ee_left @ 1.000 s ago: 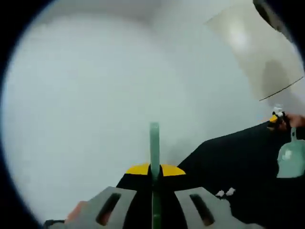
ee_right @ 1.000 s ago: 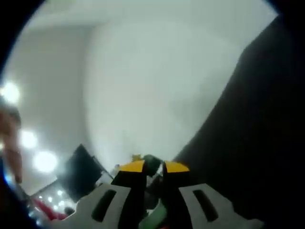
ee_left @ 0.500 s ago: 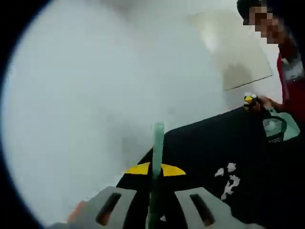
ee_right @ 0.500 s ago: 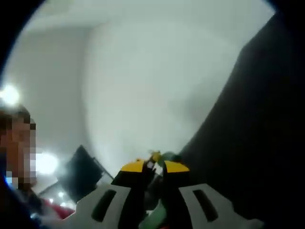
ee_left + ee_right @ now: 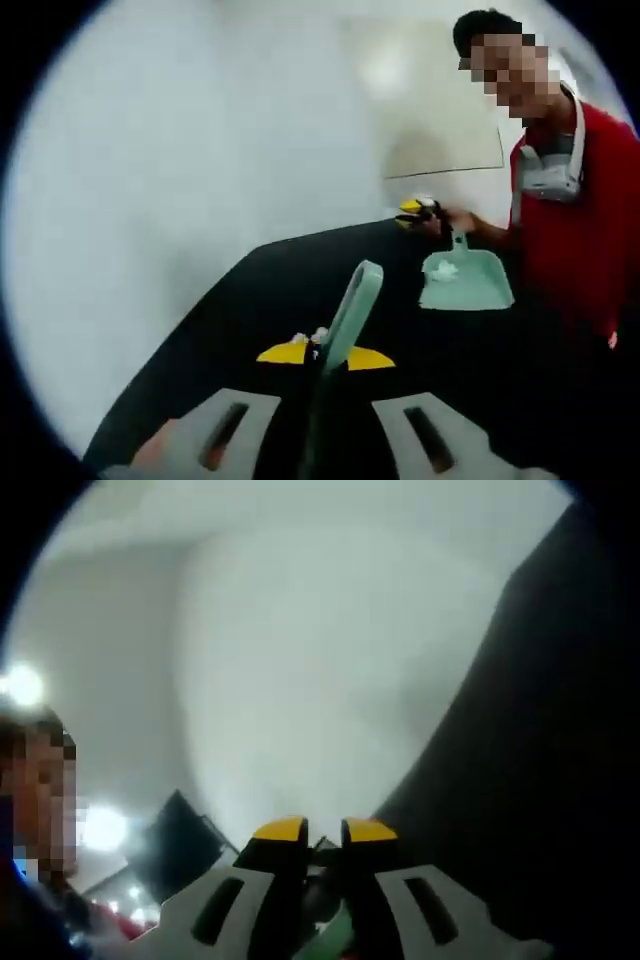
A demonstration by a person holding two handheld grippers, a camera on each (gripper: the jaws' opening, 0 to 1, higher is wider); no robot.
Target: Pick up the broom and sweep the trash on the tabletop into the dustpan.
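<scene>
Left gripper view: dustpan point(image 5: 466, 281) newly nearer.

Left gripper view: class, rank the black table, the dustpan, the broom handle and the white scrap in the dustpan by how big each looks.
1. Black table
2. Dustpan and broom handle: unsure, since the handle sits nearest the camera
3. White scrap, smallest

A pale white wall point(image 5: 180, 150) rises behind the black tabletop point(image 5: 280, 290), a beige panel point(image 5: 430, 110) hangs on it, and bright ceiling lights point(image 5: 100, 828) glow.
</scene>
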